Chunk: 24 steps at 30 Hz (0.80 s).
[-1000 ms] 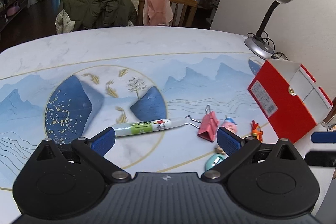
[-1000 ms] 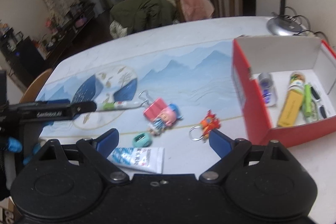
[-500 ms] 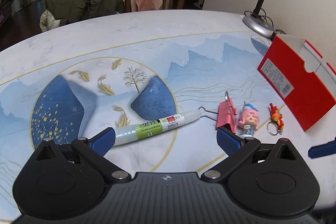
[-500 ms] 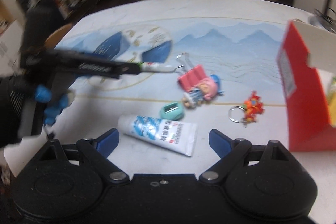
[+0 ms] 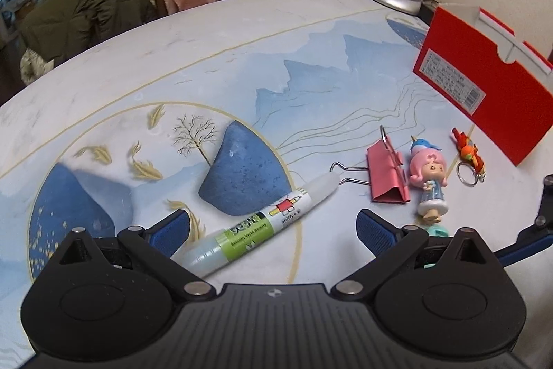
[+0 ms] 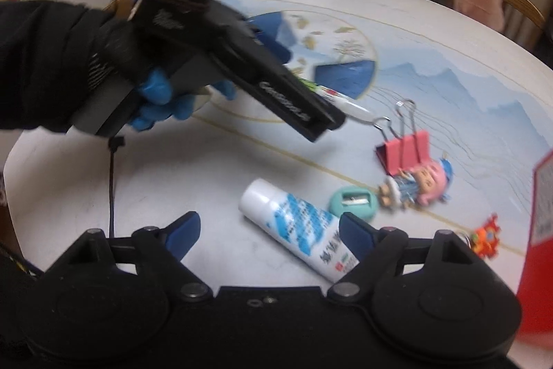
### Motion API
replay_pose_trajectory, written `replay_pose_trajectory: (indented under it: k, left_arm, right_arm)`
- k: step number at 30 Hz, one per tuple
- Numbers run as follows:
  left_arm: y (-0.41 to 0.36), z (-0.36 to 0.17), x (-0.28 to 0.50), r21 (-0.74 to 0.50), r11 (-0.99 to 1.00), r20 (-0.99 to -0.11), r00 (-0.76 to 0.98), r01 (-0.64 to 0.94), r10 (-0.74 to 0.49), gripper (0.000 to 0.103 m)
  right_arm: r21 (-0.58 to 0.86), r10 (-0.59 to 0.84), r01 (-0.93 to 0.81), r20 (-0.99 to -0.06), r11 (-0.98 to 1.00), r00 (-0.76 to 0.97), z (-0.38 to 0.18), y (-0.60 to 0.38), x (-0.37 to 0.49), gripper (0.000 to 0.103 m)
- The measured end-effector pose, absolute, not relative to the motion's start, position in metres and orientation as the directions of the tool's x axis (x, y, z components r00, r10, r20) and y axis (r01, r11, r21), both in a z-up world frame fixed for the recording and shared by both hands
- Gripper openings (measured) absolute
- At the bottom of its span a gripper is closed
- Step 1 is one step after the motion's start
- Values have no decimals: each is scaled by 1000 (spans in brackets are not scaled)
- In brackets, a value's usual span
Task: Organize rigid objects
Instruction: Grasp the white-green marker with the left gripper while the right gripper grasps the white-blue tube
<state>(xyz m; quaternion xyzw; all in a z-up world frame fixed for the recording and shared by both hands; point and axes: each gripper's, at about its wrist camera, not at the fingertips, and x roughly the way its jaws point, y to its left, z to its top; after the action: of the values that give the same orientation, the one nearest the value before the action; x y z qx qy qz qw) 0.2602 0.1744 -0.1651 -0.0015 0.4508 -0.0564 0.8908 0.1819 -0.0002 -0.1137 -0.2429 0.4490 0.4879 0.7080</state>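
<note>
Round table (image 5: 242, 33) with a printed blue mountain scene, objects scattered on its near right part. Red box (image 5: 484, 92) stands at the table's right edge; its inside is not visible from either wrist view, so what is already stored cannot be told.

Still loose on the table, so most of the sorting looks undone:
- white tube (image 6: 300, 230) with blue print, lying flat, its body between the right fingers
- glue pen (image 5: 255, 223) with green label, lying diagonally, its rear end beside the left inner finger
- pink binder clip (image 5: 385, 173), touching or just beside the pen's tip
- pink-haired doll (image 5: 430, 178), lying beside the clip
- teal sharpener (image 6: 352, 201), near the doll's feet
- orange keychain (image 5: 468, 154), near the box's front wall

Left gripper (image 5: 273, 227): jaws spread wide, nothing between the pads yet, low over the glue pen. Likely lining up for a pick.

Right gripper (image 6: 269, 230): jaws apart, straddling the white tube, not clamped. View blurred.
</note>
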Motion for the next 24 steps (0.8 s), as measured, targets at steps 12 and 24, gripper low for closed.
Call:
replay_pose_trajectory:
  k: [12, 24]
  left_arm:
    - [181, -179, 271, -25, 985, -820, 559, 173, -119, 83]
    - [175, -174, 268, -4, 976, -816, 564, 219, -130, 45]
  right_arm:
    - [3, 422, -980, -903, 201, 84, -134, 31, 178, 72]
    - [-29, 383, -994, -921, 109, 69, -148, 28, 172, 39]
